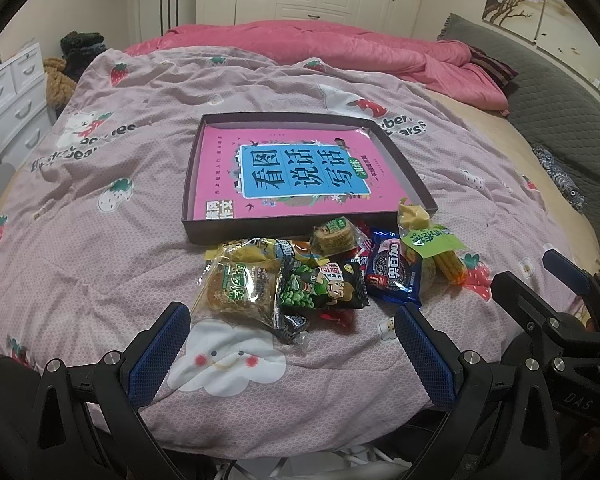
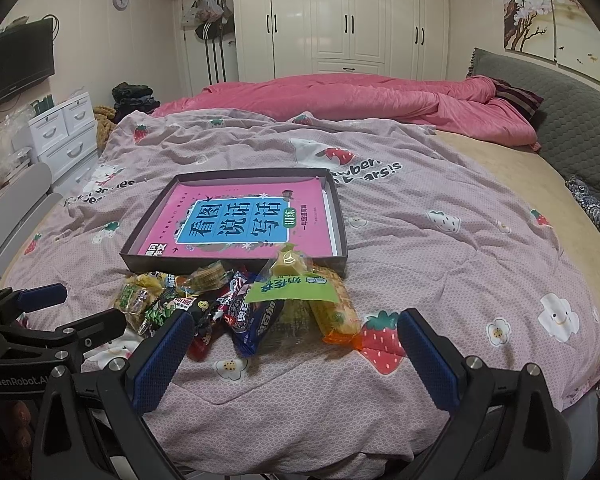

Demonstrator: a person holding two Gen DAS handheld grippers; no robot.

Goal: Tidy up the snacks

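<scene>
snacks [image 1: 320, 272] piled by box [image 1: 404, 160], both grippers' fingers wide, empty.
light crinkly slippery packets; pinch sealed edges.

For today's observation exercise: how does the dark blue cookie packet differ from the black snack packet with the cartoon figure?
The dark blue cookie packet shows a round dark cookie; the black snack packet shows green pieces and a cartoon figure. The blue one lies nearer the right gripper, the black one nearer the left gripper. Both lie sealed on the quilt, outside the tray.
</scene>
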